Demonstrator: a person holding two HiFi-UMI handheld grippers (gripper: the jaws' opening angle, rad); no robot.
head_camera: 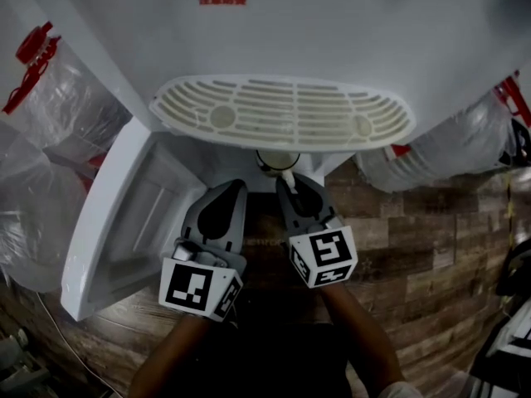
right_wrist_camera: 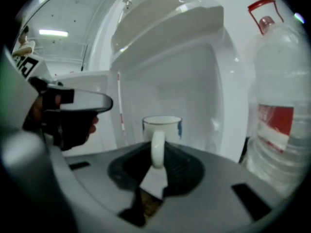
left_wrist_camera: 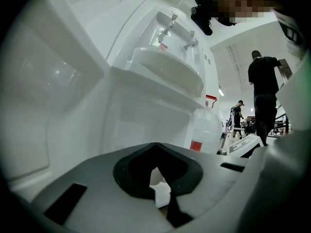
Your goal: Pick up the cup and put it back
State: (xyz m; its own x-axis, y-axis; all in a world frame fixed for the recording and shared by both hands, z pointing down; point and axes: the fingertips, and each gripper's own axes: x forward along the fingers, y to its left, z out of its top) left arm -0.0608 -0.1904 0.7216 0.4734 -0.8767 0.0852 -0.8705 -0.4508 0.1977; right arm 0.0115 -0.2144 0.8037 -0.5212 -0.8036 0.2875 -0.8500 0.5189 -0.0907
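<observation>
A white cup [head_camera: 276,161] with a blue mark on its side stands upright at the mouth of the water dispenser's lower compartment, just under the drip tray [head_camera: 282,110]. My right gripper [head_camera: 288,182] is shut on its handle; in the right gripper view the handle [right_wrist_camera: 157,147] sits between the jaw tips, with the cup [right_wrist_camera: 163,125] beyond them. Whether the cup rests on anything is hidden. My left gripper [head_camera: 235,186] is level beside the right one, next to the open cabinet door [head_camera: 124,214]. Its jaws meet with nothing between them [left_wrist_camera: 155,149].
The white dispenser [head_camera: 290,23] fills the top of the head view, with taps [left_wrist_camera: 167,25] above a basin. Large water bottles stand at its right [head_camera: 448,152] and left [head_camera: 41,98]. The floor [head_camera: 415,239] is wood plank. People [left_wrist_camera: 265,91] stand far off.
</observation>
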